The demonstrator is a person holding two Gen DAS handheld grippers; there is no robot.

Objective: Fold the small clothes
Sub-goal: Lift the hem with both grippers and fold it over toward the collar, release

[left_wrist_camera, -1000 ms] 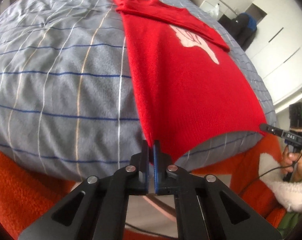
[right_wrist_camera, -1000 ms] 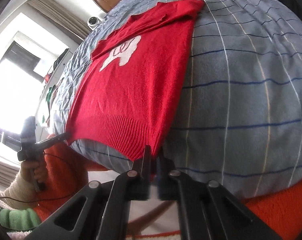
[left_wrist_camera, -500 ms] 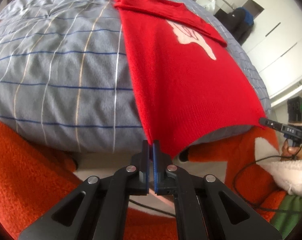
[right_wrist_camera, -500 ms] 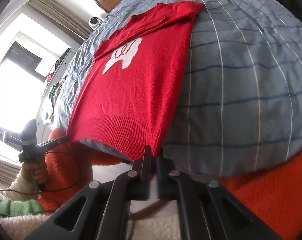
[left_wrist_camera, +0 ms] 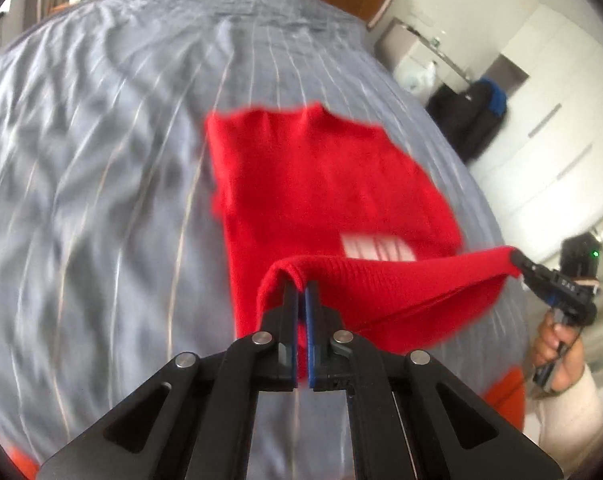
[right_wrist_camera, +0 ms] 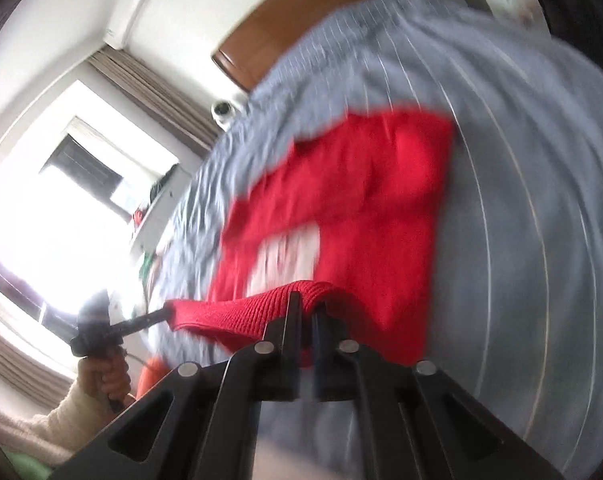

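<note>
Both grippers, left (left_wrist_camera: 301,292) and right (right_wrist_camera: 304,308), clamp the sweater (left_wrist_camera: 321,184) hem, now lifted off the bed (left_wrist_camera: 101,200) edge toward the collar. The fold is underway.

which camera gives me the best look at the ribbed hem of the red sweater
The left wrist view. There the ribbed hem stretches sharp and nearly full-width from the left gripper to the right gripper. The right wrist view shows the hem shorter, partly behind its own fingers, with the rest of the red sweater blurred.
</note>
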